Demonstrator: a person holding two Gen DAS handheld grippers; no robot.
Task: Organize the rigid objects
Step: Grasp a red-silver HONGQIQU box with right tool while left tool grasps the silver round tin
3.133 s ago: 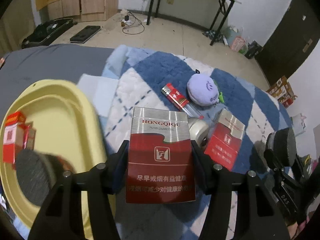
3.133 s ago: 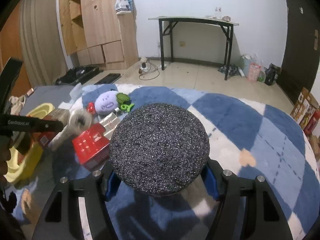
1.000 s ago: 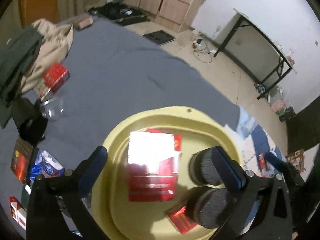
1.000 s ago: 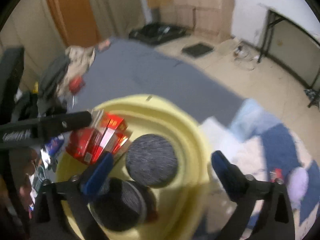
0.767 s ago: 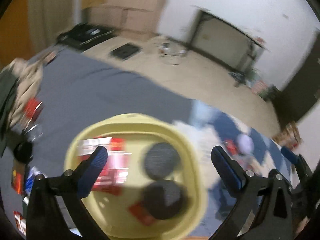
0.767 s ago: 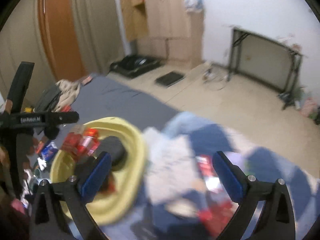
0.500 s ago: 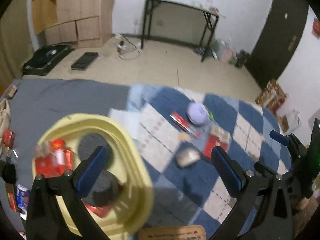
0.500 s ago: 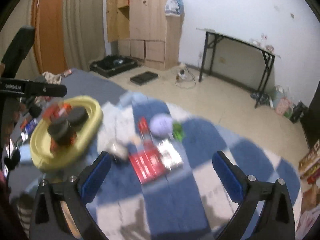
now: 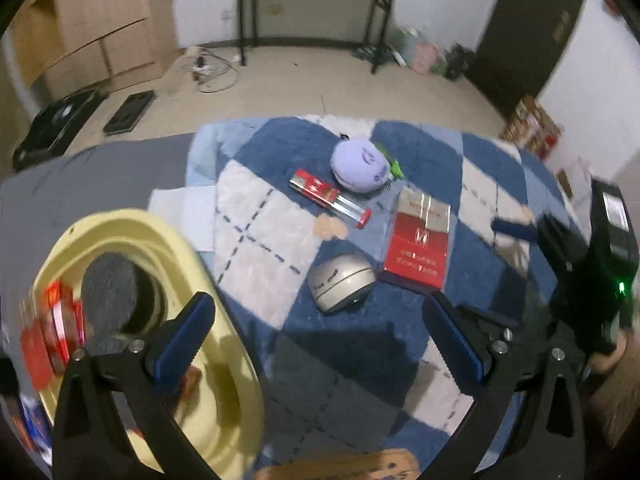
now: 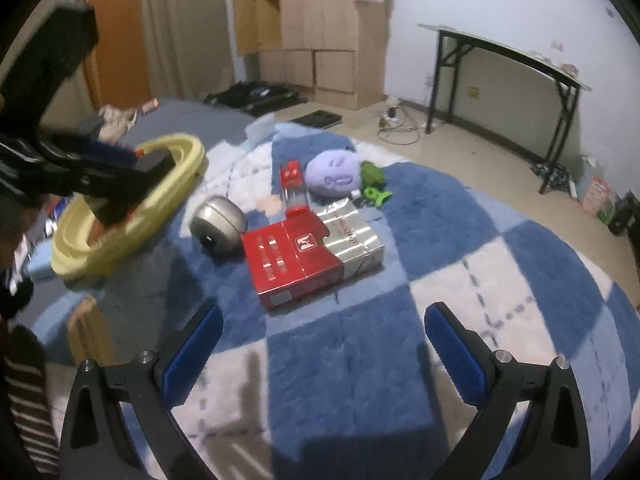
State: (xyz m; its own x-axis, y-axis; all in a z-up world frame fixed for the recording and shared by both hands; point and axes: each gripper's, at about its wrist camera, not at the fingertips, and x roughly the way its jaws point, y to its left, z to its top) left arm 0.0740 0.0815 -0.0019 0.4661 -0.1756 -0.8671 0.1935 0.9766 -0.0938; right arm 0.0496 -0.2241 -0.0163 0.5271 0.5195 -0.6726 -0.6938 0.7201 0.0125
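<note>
1. Both hand-held grippers are spread wide and empty: the left hand-held gripper (image 9: 320,344) over the blanket (image 9: 352,360) by the basin (image 9: 224,380), the right hand-held gripper (image 10: 320,348) low over the blanket.
2. The red pack (image 10: 310,252) lies just ahead of the right gripper, long axis slanting up to the right; the right one looks nearer.
3. Just beyond it sit the silver mouse (image 10: 218,220), slim box (image 10: 292,188) and plush (image 10: 334,172).
4. Only the left view shows the basin's contents: a dark disc (image 9: 110,292) and red packs (image 9: 52,340).

red carton (image 10: 296,254), print too blurred to read
</note>
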